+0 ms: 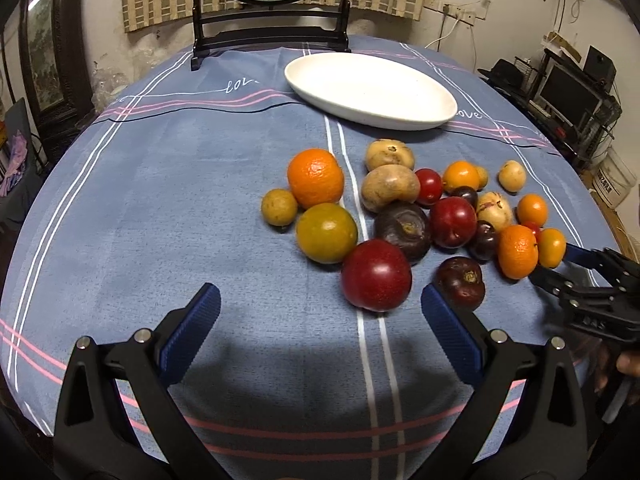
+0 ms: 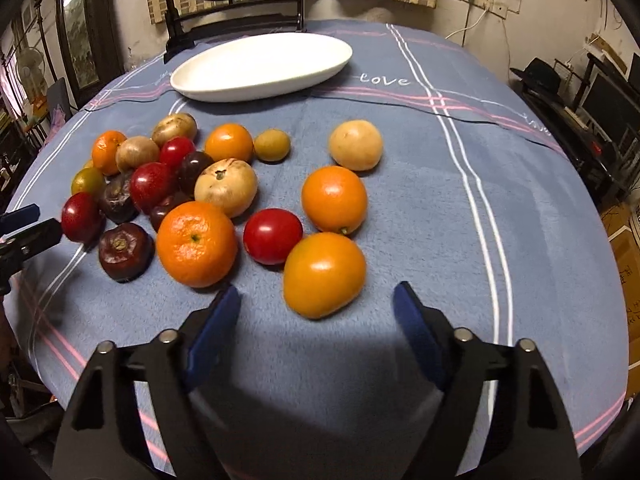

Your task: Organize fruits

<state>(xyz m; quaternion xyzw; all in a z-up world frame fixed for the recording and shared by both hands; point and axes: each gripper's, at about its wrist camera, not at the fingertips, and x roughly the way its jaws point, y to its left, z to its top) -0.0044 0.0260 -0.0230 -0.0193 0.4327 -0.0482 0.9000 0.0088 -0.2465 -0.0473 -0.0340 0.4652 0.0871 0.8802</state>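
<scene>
My left gripper point(image 1: 320, 308) is wide and empty near a red plum point(image 1: 376, 275). My right gripper point(image 2: 316, 300) is wide too, just below an orange fruit point(image 2: 324, 274) low in the frame.

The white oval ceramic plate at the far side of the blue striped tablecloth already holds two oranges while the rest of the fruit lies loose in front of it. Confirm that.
Not quite. The white oval ceramic plate holds nothing: both wrist views show its inside bare. The rest stands: it sits at the far side of the blue striped tablecloth, and the fruit lies loose in front of it.
</scene>
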